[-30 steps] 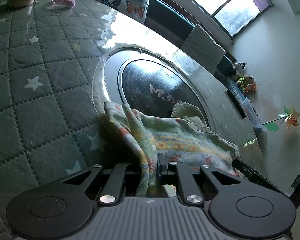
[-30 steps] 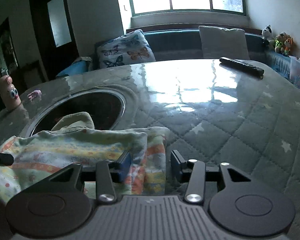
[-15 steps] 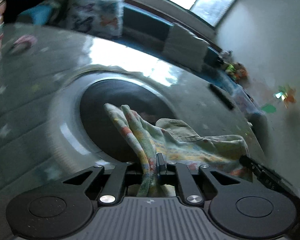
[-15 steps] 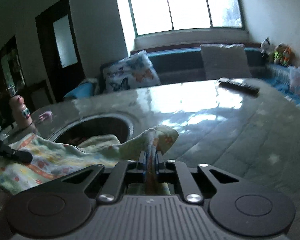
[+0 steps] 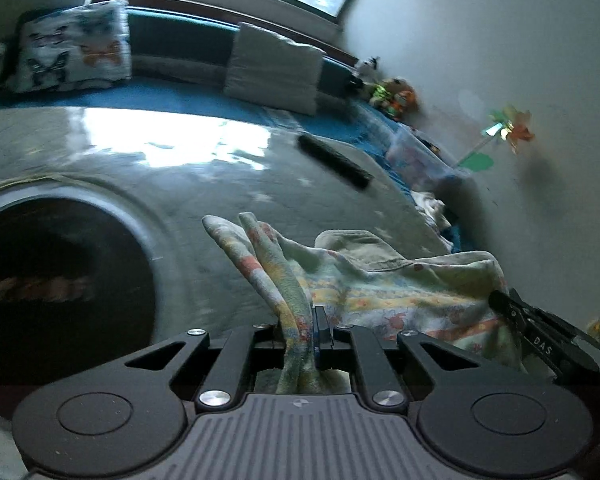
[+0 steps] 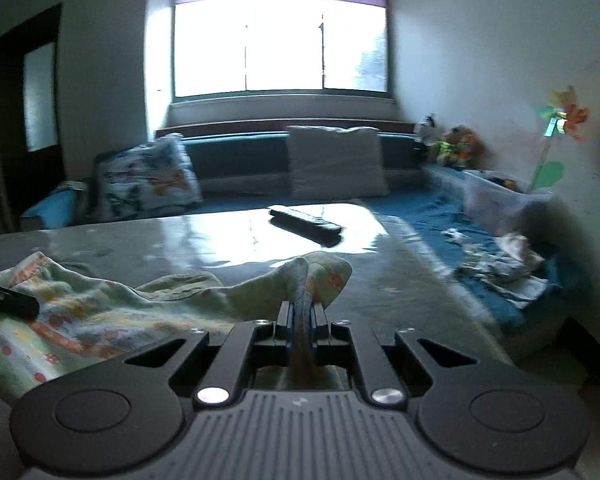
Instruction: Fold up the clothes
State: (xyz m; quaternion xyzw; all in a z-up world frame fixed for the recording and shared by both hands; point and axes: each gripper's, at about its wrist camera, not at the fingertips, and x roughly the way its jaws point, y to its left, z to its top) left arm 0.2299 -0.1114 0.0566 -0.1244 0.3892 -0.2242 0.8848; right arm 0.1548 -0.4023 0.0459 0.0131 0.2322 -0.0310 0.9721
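Above table (image 6: 228,236), garment (image 6: 100,312) newly lifted, right gripper (image 6: 301,316) now clamped on it

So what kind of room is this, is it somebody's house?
Probably a living room at home: a cushioned bench with a butterfly pillow under a big window, stuffed toys in the corner, and a remote control on the table.

Backlit interior: daylight from the overexposed window (image 6: 280,40) throws glare across the glossy worktop (image 6: 300,240). Foreground is dim and bluish. Motion blur softens details; fisheye distortion bends and vignettes the edges.
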